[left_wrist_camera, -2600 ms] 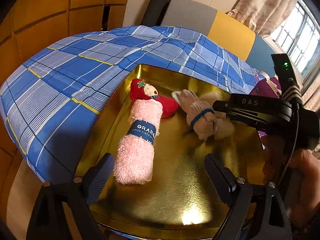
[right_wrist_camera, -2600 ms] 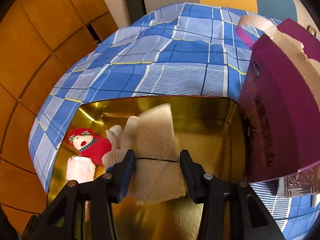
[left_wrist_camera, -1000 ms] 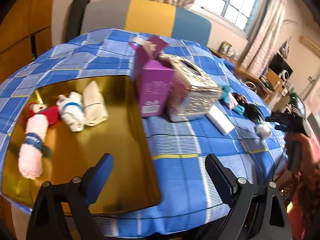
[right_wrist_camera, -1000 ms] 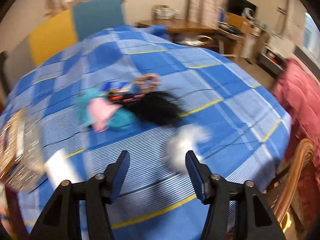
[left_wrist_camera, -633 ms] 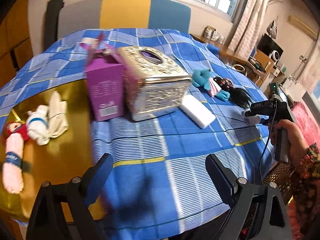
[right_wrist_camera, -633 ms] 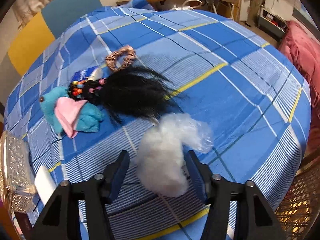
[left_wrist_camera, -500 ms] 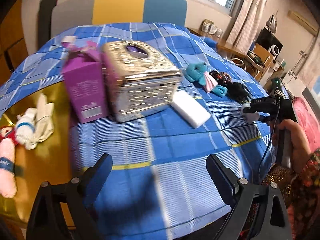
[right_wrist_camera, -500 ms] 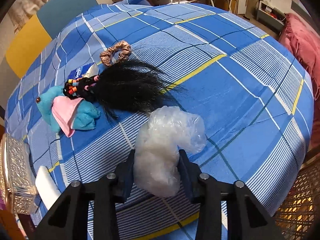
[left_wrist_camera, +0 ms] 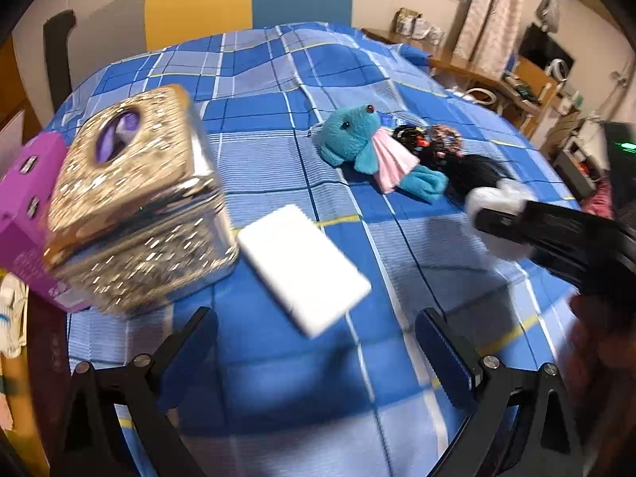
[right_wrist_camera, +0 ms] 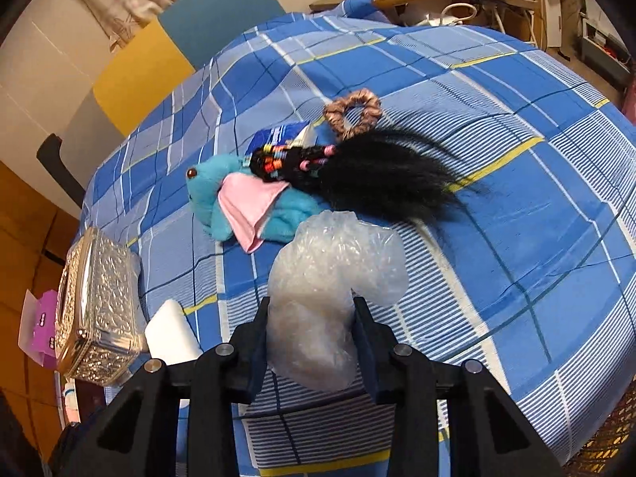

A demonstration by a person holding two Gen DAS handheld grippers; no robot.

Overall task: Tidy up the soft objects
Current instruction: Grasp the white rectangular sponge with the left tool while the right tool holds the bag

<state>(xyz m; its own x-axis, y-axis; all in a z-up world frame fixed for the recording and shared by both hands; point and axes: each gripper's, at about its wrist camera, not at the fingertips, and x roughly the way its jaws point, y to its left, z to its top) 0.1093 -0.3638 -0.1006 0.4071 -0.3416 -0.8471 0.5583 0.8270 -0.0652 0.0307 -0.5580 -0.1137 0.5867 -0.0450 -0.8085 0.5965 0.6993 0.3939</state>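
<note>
Right gripper (right_wrist_camera: 310,338) clamped on crumpled clear plastic bag (right_wrist_camera: 334,278), both fingers (right_wrist_camera: 258,342) pressed into lower part of bag, upper part bulging out above them over blue checked tablecloth (right_wrist_camera: 536,206). Same bag (left_wrist_camera: 497,202) seen from left wrist camera as white blur at tip of right gripper (left_wrist_camera: 501,222), near black hair bundle (left_wrist_camera: 473,167).

Left gripper (left_wrist_camera: 316,342) spread wide apart, nothing between jaws, poised over tablecloth (left_wrist_camera: 278,377) just short of white flat block (left_wrist_camera: 302,270).

Blue plush toy (right_wrist_camera: 238,206) with pink cloth (right_wrist_camera: 248,206) lying just beyond bag, touching black hair bundle (right_wrist_camera: 381,175) with coloured beads. Brown scrunchie (right_wrist_camera: 353,113) just past hair. Silver embossed box (right_wrist_camera: 95,310) far left, white block (right_wrist_camera: 171,336) beside it, purple carton (right_wrist_camera: 41,330) touching box on far side. Left view blurred.
</note>
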